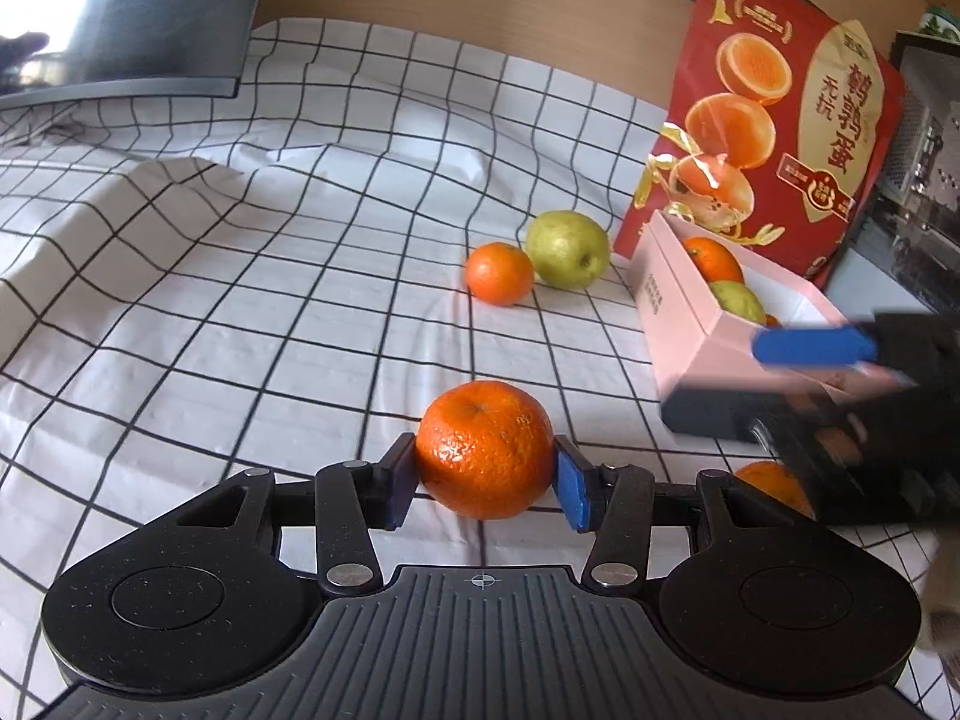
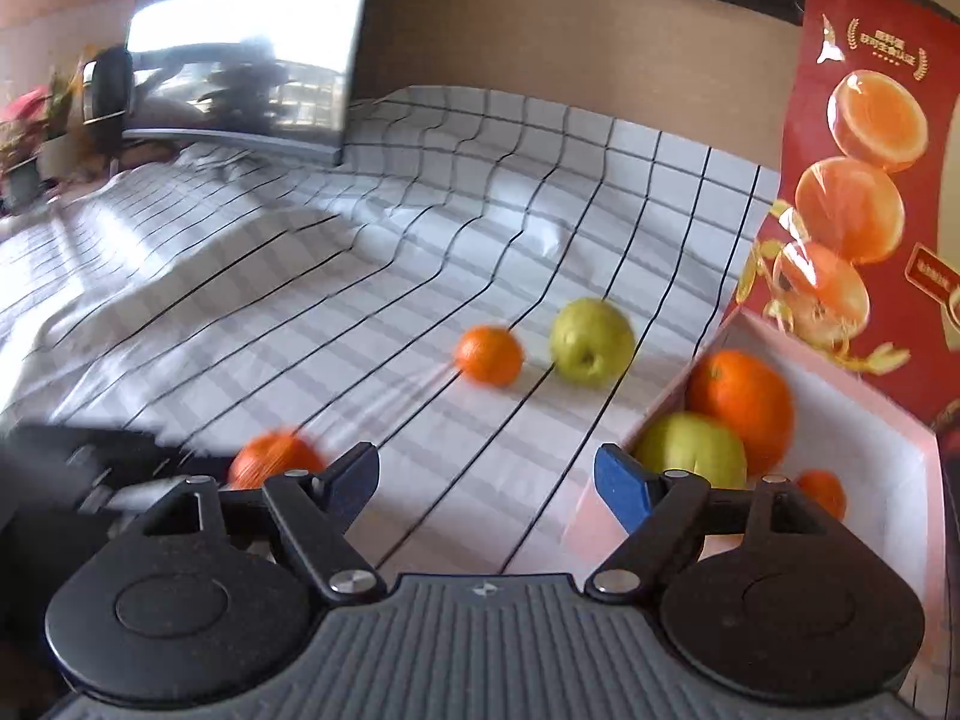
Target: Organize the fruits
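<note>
Left gripper (image 1: 485, 480) had mandarin (image 1: 485, 457) clamped between pads, just above checked cloth (image 1: 240, 300). Right gripper (image 2: 486, 480) stood wide, empty, beside pink box (image 2: 870, 420). I judged risk: right gripper blocked box mouth, so carrying across could clip it and drop fruit

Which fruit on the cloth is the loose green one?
Find the tall red bag standing behind the pink box. On the checked cloth left of the box lie two fruits. The green pear is the larger, beside a small orange.
</note>
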Demonstrator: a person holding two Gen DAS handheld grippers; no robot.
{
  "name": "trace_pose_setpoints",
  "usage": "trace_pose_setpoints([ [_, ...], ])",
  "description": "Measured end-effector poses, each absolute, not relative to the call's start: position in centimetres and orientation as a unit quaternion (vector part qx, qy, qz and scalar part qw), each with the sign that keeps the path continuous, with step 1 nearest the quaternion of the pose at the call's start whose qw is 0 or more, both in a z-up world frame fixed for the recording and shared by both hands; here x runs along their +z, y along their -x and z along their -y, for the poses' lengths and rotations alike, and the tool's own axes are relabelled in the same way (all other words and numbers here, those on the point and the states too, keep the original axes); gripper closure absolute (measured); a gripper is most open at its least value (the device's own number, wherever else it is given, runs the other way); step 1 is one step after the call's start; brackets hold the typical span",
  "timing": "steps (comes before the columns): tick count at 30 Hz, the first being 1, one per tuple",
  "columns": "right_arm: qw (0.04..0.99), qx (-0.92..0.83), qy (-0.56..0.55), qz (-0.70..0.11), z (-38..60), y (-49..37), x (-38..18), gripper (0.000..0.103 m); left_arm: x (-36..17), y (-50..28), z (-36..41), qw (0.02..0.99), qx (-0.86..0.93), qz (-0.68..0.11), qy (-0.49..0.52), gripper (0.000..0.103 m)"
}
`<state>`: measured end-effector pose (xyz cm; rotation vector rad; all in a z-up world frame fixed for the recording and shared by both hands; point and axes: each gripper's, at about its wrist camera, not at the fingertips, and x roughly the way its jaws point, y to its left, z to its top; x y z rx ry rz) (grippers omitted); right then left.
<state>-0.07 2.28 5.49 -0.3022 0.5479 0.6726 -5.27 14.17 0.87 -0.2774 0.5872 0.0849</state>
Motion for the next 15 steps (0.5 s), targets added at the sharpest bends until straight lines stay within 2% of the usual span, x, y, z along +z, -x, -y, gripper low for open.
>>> trace_pose_setpoints([
  [11,0.891,0.303,0.105,-0.32,2.9,1.2,2.2,0.025,0.7,5.5,-12.5,0.949,0.028,-0.291,0.117,0.05],
  [15,0.891,0.299,0.084,-0.332,4.7,1.2,1.1,0.022,0.7,5.5,-12.3,0.95,0.023,-0.291,0.111,0.05],
])
